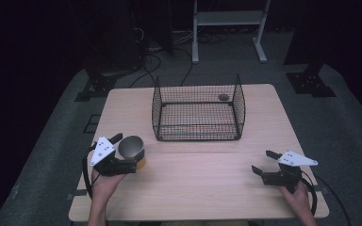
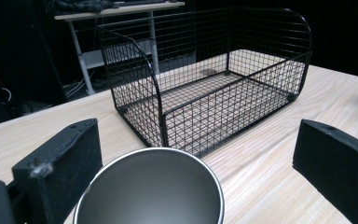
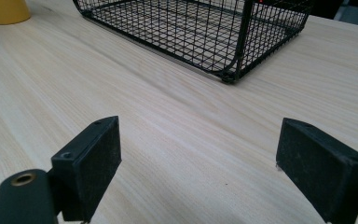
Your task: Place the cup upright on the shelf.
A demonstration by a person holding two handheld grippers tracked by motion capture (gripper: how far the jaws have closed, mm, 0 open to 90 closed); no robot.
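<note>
A cup (image 1: 132,147) with a steel inside and a yellow outside stands on the wooden table (image 1: 202,183) at the front left. My left gripper (image 1: 122,153) is open, its jaws on either side of the cup. In the left gripper view the cup (image 2: 151,191) sits close to the left jaw, with a wide gap to the right jaw. My right gripper (image 1: 264,162) is open and holds nothing, low over the table at the front right. Its own view shows bare wood between the jaws and the yellow cup (image 3: 4,10) far off.
A black wire basket (image 1: 198,108) stands at the middle back of the table, its open top up. A small dark round mark (image 1: 223,97) shows at its far right corner. A white frame (image 1: 228,28) and cables lie on the floor beyond.
</note>
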